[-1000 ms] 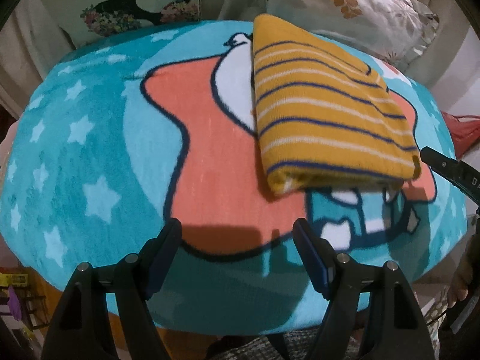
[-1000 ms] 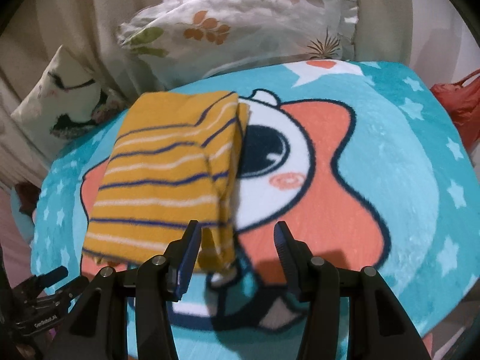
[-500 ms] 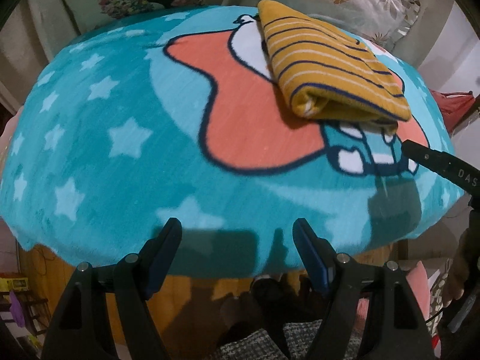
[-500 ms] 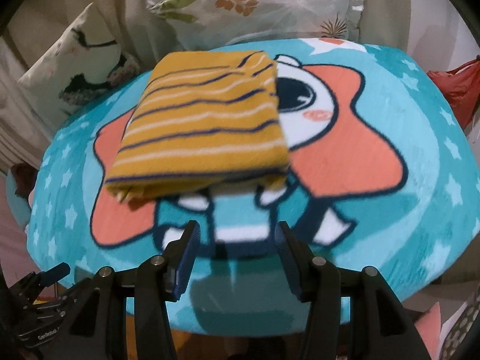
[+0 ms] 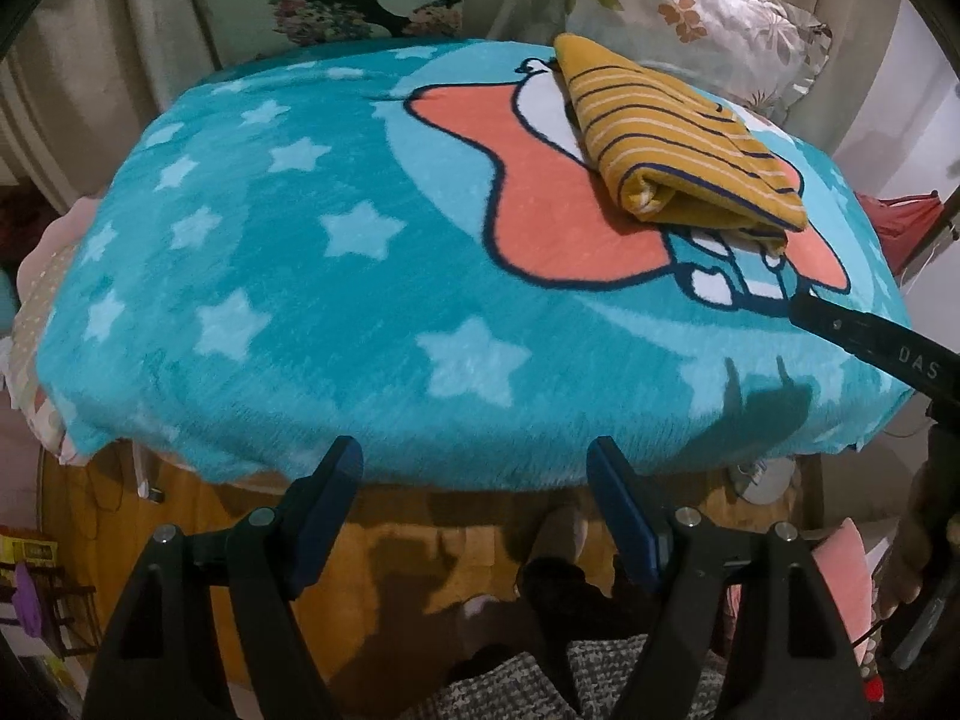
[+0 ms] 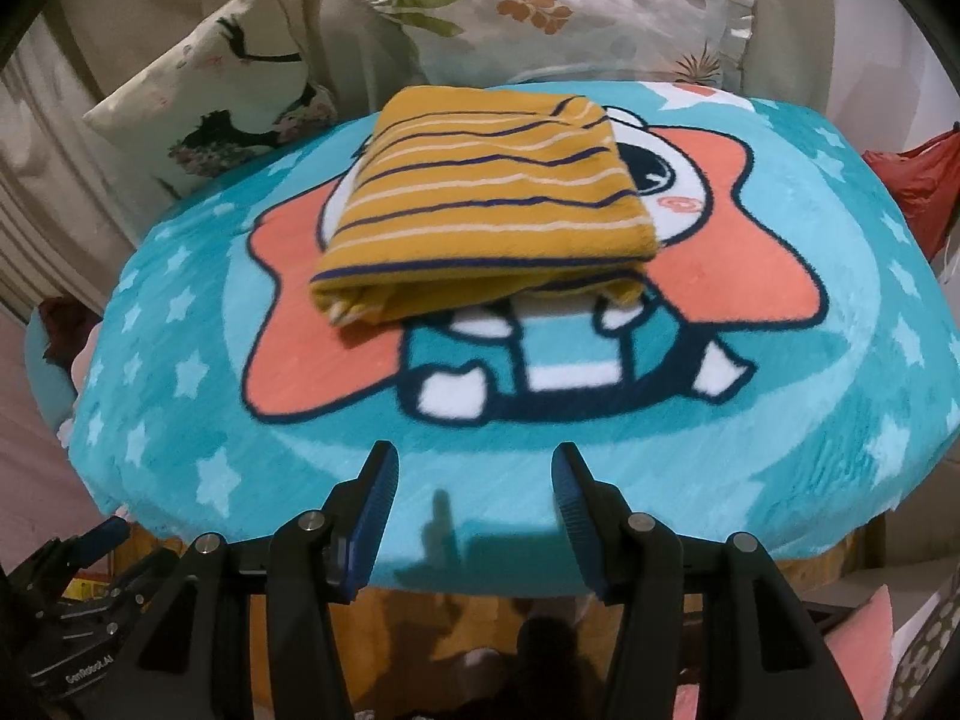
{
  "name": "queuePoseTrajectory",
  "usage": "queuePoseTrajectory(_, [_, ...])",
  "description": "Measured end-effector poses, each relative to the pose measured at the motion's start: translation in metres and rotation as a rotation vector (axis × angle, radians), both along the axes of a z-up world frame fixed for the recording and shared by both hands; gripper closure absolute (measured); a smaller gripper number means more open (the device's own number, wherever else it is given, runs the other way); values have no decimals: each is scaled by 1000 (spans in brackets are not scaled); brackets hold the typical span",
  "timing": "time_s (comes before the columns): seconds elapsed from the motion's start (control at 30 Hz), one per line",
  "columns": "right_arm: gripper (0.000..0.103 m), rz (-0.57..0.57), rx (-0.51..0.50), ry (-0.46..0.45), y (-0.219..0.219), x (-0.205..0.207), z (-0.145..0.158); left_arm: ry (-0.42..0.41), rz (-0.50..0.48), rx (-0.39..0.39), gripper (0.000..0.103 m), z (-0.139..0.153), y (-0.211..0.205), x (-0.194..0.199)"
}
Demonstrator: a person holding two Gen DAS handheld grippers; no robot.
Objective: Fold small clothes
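We see a folded mustard-yellow garment (image 6: 486, 204) with navy and white stripes lying flat on a teal blanket (image 6: 780, 420) printed with stars and an orange cartoon star figure. In the right wrist view it sits toward twelve o'clock from the gripper, resting over the upper part of the cartoon figure, its thick folded edge facing us and several layers showing at its seven o'clock corner. In the left wrist view the same garment (image 5: 672, 132) lies toward one o'clock, well apart from the fingers.

Our left gripper (image 5: 474, 504) hangs just off the near edge of the blanket (image 5: 300, 300), its blue-padded fingers spread wide with nothing between them. Our right gripper (image 6: 474, 510) hovers over the near border of the blanket, fingers likewise spread apart and holding nothing; their shadow falls on the teal pile just ahead. Neither gripper touches the garment.

In the left wrist view one black finger of the right gripper (image 5: 870, 342) reaches in from three o'clock, over the blanket edge. Behind the blanket, floral cushions (image 6: 570, 12) lean at twelve o'clock, and a red bag (image 6: 924, 186) shows at three o'clock.
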State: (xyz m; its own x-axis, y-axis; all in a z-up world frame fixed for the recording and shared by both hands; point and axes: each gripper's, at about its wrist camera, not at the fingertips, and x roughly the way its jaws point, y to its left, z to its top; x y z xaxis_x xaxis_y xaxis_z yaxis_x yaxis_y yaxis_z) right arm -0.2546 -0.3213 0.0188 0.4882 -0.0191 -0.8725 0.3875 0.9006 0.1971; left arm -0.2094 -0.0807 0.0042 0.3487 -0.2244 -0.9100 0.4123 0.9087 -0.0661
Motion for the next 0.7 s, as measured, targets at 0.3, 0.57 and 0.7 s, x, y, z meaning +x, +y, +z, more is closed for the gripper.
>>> queuePoseTrajectory(0.3, [43,25,-17,-5,29,-16,6,-6,24,-8,26,2,27,-20])
queuePoseTrajectory(0.57, [43,41,-33,-4,40,-23,10,2,33,-8,26,1,32,-25])
queuePoseTrajectory(0.7, [43,40,-38,-8,39,-24,12,12,33,-2,26,-2,28,-24])
